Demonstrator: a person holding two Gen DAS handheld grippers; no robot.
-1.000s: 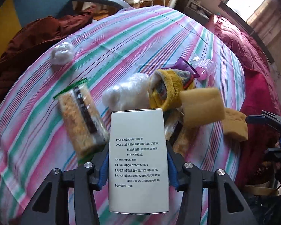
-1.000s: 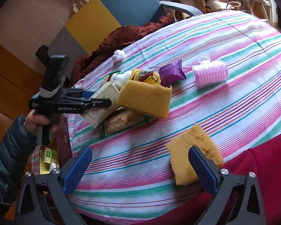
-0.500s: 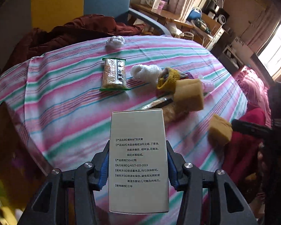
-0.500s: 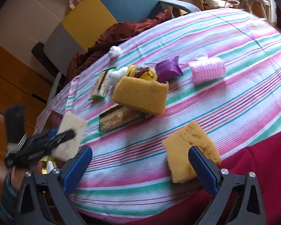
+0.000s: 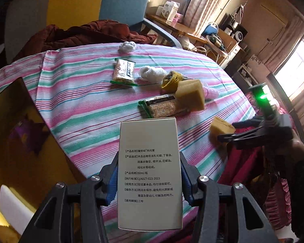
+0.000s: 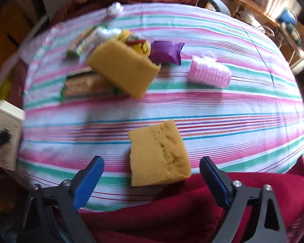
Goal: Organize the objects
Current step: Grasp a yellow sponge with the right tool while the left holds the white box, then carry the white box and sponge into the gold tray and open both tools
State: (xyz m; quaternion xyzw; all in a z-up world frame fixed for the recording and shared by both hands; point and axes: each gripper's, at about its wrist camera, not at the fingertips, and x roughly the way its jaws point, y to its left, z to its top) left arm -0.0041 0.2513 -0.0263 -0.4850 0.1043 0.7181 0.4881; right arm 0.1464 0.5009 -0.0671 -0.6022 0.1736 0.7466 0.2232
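Covering the whole surface was a striped cloth (image 5: 87, 101) in pink, green and white, with a crimson fabric (image 6: 172, 218) bunched at its near edge. The left gripper (image 5: 150, 180) pinched a pale printed box (image 5: 150, 174) between its blue pads, holding it above the cloth's edge near a dark brown bin (image 5: 12, 125). The right gripper (image 6: 152, 180) pointed steeply down with its jaws closing; a yellow sponge (image 6: 158, 151) lay between them on the cloth, the pads not touching it. Farther in, a second sponge (image 6: 123, 68) leaned on a green-edged snack pack (image 6: 85, 85), just beside a yellow knitted item (image 6: 137, 42) and a purple packet (image 6: 166, 50). A pink ribbed roll (image 6: 208, 74) lay apart to the right. Another snack pack (image 5: 124, 71), a white fluffy bundle (image 5: 153, 74) and a small white ball (image 5: 127, 46) sat toward the far side. Beyond the cloth, a dark red jacket (image 5: 81, 34) draped over a blue chair (image 5: 123, 0), a cluttered wooden desk (image 5: 184, 30) stood by curtains, and a bright window (image 5: 293, 68) lit the room's right side.
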